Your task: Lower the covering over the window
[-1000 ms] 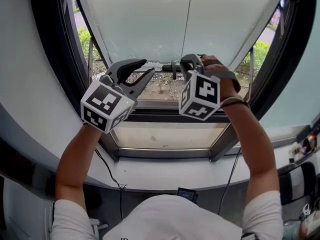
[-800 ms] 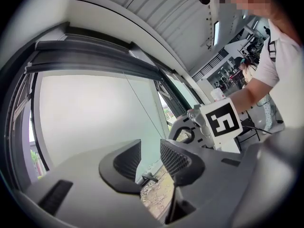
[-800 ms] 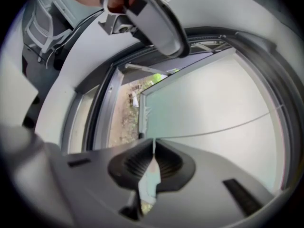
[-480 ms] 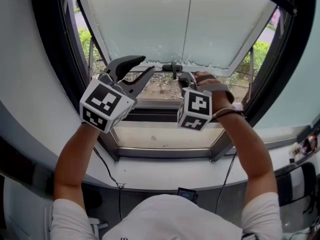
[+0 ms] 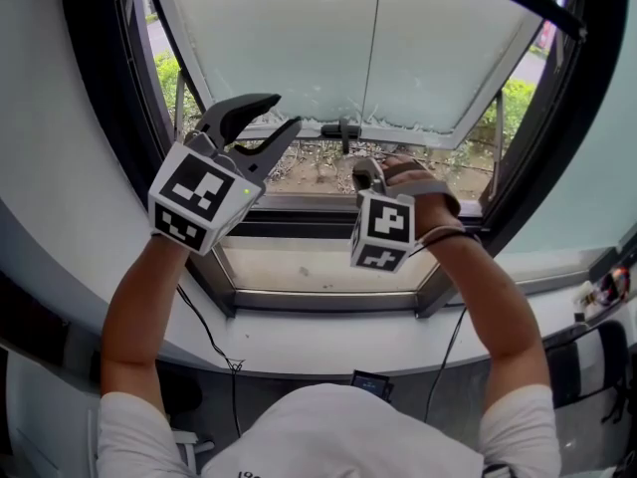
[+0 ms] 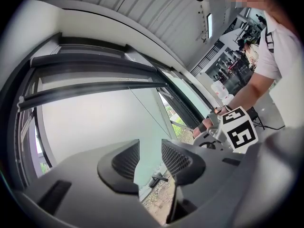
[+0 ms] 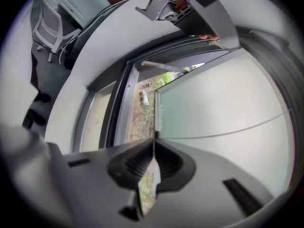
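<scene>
So the blind point(image 5: 299, 38) is partway down. In the head view it fills the top from about 11 to 1 o'clock, and its bottom edge hangs well above the sill point(image 5: 328, 229), so there's a strip of garden showing underneath.

What changed in the last second: the right gripper point(image 5: 366, 167) has dropped from up by the blind's bottom edge to lower, nearer the sill, around 1 o'clock from centre. The blind's edge has barely moved, maybe a hair lower. In the right gripper view its jaws point(image 7: 154, 141) are pinched tight together on something thin, and the pull cord point(image 7: 228, 127) runs right into them, so I'd say it's clamped on that cord and hauling it down.

The left gripper point(image 5: 284, 111) has drifted slightly up at 11 o'clock, next to the blind's left end. Its jaws point(image 6: 150, 146) are opening to a middling gap with nothing between them, just blind and window behind.

My read: the pull has started but the payoff so far is small. Plenty of window is left to cover, and the left one looks like it's getting ready to help.
</scene>
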Tool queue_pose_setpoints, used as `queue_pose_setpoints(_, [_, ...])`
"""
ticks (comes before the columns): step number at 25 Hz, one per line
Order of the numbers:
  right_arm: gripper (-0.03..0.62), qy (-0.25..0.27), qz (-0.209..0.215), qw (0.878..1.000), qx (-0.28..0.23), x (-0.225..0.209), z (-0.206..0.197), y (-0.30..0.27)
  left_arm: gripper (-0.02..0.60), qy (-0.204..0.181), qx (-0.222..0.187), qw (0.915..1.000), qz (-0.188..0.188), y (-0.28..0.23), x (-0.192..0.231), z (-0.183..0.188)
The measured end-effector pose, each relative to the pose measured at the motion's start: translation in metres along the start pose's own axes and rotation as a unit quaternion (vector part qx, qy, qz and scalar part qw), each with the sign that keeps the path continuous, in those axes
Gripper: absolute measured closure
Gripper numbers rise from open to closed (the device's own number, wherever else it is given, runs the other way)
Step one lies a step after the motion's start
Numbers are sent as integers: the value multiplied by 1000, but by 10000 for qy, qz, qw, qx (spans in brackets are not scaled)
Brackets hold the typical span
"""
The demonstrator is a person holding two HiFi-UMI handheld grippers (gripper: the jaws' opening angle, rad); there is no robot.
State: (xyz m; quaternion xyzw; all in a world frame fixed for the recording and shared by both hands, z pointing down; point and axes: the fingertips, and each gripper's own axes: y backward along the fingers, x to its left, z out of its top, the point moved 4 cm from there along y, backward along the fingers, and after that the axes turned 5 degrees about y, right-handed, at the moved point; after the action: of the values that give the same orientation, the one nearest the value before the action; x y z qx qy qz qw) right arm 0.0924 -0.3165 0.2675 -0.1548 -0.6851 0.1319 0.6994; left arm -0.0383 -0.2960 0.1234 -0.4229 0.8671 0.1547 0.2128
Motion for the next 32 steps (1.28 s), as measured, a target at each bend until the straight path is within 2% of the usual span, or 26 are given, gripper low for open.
queue_pose_setpoints(4, [566,17,178,9998,16,24,0,-5,439,-99,-44,9999,80,3,6,9])
queue_pose_setpoints(10, [566,-47,283,9996,64,32,-3,-4,433,-263,21,9996,139,4,11,13])
queue_pose_setpoints(21, [565,-250,455,9986,29,53,0,-4,397,-1014,313,9934,428,5,19,19])
queue_pose_setpoints(24, [565,-234,506,9984,88,56,0,-3,393,-1288,377,9895,528,3,25,24])
queue_pose_setpoints(28, [565,-169,612,9979,145,67,1,-4,377,-1780,547,9799,711,-4,38,28])
queue_pose_setpoints(32, [565,-102,812,9965,193,88,0,-8,362,-1975,544,9752,838,-9,47,37])
